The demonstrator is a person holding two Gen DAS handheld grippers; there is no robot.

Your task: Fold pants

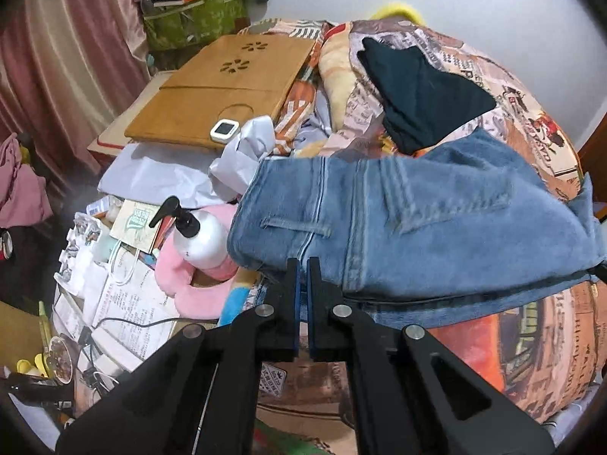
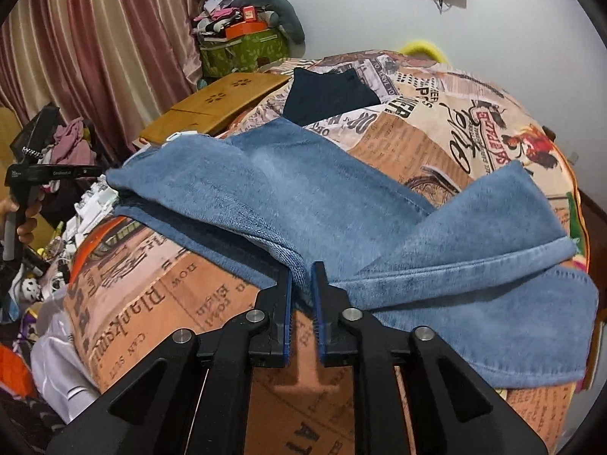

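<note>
Light blue jeans (image 1: 417, 227) lie folded across a newspaper-print quilt (image 1: 531, 341), waist end to the left with a back pocket showing. My left gripper (image 1: 302, 265) is shut on the near edge of the waist end. In the right wrist view the jeans (image 2: 303, 189) run across the quilt (image 2: 436, 113), with the leg ends doubled back at the right. My right gripper (image 2: 302, 269) stands slightly open, and the near fold of the leg lies between its fingertips without being pinched.
A dark navy garment (image 1: 425, 98) lies on the quilt behind the jeans. A wooden lap desk (image 1: 227, 87) is at the back left. A white pump bottle (image 1: 201, 239), a pink cushion (image 1: 182, 284) and papers crowd the left side. A hand (image 2: 22, 227) holds the other gripper's handle.
</note>
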